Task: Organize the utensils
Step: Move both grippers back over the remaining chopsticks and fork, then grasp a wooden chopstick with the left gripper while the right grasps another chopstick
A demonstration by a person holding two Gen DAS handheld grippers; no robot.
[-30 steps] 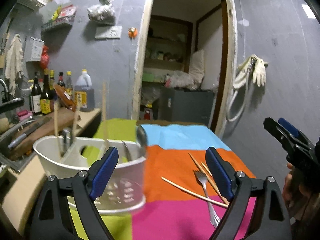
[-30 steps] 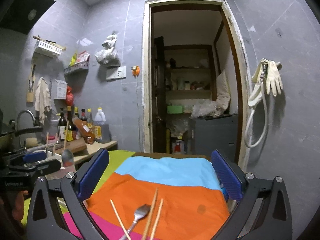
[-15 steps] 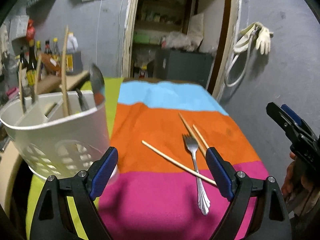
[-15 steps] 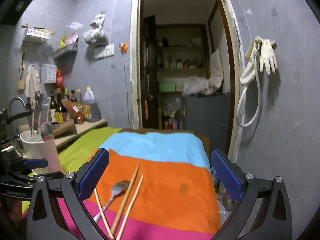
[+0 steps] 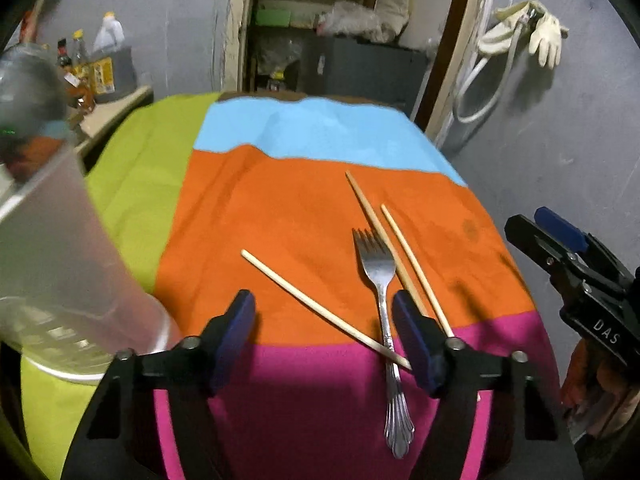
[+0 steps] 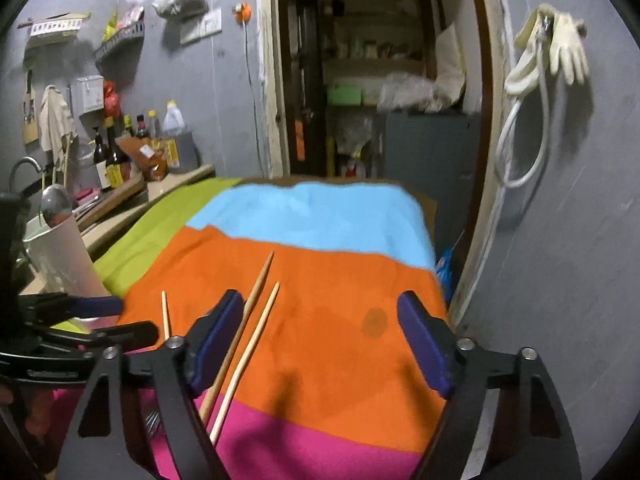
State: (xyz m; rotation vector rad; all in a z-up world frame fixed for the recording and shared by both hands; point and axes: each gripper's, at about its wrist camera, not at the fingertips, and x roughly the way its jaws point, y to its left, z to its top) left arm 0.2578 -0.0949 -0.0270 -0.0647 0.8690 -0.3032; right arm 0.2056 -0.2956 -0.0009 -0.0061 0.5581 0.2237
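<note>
Across most of the left wrist view spreads the counter (image 5: 280, 208), under a cloth of green, blue, orange and pink bands. At the left edge of the frame looms the white holder (image 5: 60, 280), blurred and close, with a spoon bowl above its rim. Lower centre, the left gripper (image 5: 324, 324) hangs over the cloth with its fingers spread and empty; the right gripper (image 5: 560, 248) enters at the right edge, and in its own view its fingers (image 6: 424, 344) are likewise spread and hold nothing. Between the left fingers lies the fork (image 5: 380, 280), tines pointing away. One chopstick (image 5: 320, 308) crosses its handle diagonally, apparently on top, and two more chopsticks (image 5: 400, 256) lie just right of it, nearly parallel.

The crossing looks like the main risk: closing on the fork here could trap that chopstick too, or flick it off the near edge. The two right chopsticks sit close enough that a pinch on one may roll the other. A thin round stick on cloth could also slip out of the pads.
</note>
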